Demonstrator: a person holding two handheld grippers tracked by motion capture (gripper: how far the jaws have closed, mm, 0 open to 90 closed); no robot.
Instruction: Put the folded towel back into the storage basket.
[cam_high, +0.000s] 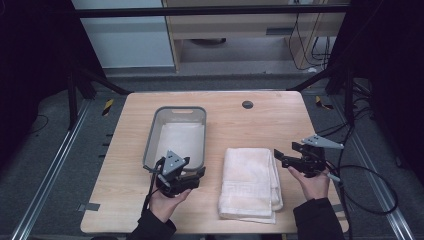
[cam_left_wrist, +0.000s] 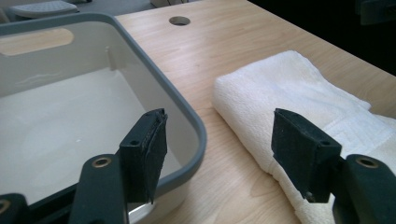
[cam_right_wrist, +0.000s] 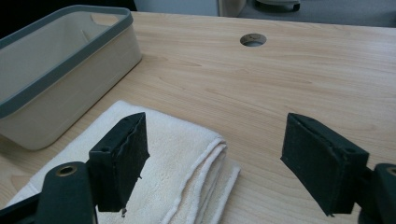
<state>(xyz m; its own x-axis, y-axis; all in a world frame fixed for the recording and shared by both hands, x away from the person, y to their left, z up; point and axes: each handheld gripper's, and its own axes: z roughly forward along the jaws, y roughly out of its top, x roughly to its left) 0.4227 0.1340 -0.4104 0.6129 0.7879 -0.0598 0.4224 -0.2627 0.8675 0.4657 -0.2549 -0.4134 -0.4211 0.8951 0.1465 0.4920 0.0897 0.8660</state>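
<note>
Pale wood tabletop (cam_high: 240, 125) carries a folded white towel (cam_high: 250, 182) just right of a grey-rimmed bin (cam_high: 176, 135). Both tongs, left (cam_high: 192, 175) and right (cam_high: 281, 157), stand apart, empty, flanking it. Reaching seems under way; next, probably pinch the towel's edges together.

The place reads as a lab or recording workspace. A small wooden table (cam_high: 260, 115) with a cable hole (cam_high: 247, 104) stands alone on grey carpet, flanked by metal floor rails (cam_high: 47, 175) at the left and right edges of the high view. Black frame struts (cam_high: 100, 82) angle in at the upper corners, black-and-yellow hazard tape (cam_high: 108, 106) marks the floor, and loose cables (cam_high: 315, 45) hang by office furniture at upper right.
</note>
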